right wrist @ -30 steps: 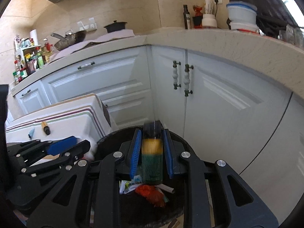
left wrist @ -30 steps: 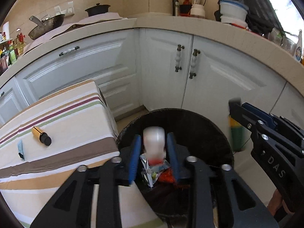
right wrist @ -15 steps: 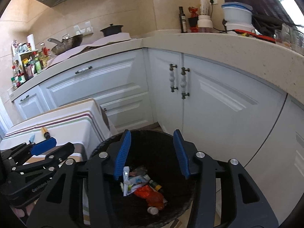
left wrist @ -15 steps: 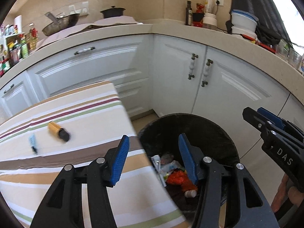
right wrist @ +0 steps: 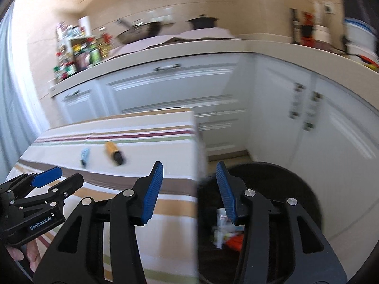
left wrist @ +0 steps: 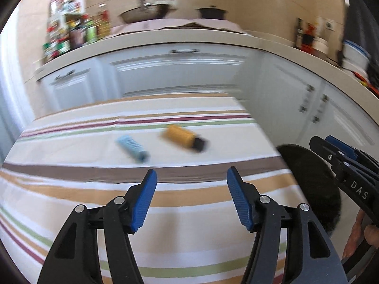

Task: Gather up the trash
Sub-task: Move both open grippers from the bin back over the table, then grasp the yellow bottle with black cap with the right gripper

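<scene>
An orange tube with a black cap (left wrist: 183, 137) (right wrist: 113, 152) and a small light-blue tube (left wrist: 132, 146) (right wrist: 84, 155) lie on the striped tablecloth (left wrist: 165, 203) (right wrist: 123, 137). My left gripper (left wrist: 191, 178) hovers over the cloth short of them, its jaws opening with nothing between them. My right gripper (right wrist: 189, 172) stands open and empty over the table's right edge and the black trash bin (right wrist: 296, 189) (left wrist: 305, 165). Wrappers and a red scrap (right wrist: 227, 232) lie in the bin.
White cabinets (right wrist: 180, 90) and a pale countertop (left wrist: 165, 37) curve behind the table. Bottles (left wrist: 71, 35), a wok (left wrist: 148, 14) and a pot (left wrist: 210, 13) stand on the counter. A hand (left wrist: 364, 236) holds the right gripper beside the bin.
Both grippers let go of their items over the bin and opened. Both have swung left, the left one from the bin to over the striped table.
</scene>
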`<act>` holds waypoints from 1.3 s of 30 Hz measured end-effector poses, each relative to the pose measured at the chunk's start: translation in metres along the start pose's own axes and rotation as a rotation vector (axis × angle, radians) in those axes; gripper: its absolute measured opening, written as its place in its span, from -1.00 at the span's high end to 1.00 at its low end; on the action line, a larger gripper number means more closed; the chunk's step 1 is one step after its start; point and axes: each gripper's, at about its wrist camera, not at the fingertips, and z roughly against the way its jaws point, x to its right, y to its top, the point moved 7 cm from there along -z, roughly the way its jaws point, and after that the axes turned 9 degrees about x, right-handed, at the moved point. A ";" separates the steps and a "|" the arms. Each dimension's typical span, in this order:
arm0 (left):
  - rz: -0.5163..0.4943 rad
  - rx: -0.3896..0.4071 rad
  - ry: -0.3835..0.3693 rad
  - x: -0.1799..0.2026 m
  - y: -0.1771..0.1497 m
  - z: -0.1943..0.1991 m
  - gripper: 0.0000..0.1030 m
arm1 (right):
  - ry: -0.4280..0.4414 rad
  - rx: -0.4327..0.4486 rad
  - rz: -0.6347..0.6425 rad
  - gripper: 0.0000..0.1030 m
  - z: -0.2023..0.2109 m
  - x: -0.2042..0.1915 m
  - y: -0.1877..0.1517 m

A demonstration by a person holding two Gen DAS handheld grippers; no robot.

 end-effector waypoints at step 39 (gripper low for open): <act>0.171 -0.070 0.138 -0.124 -0.008 -0.029 -0.37 | 0.182 -0.291 0.128 0.51 -0.135 -0.127 -0.020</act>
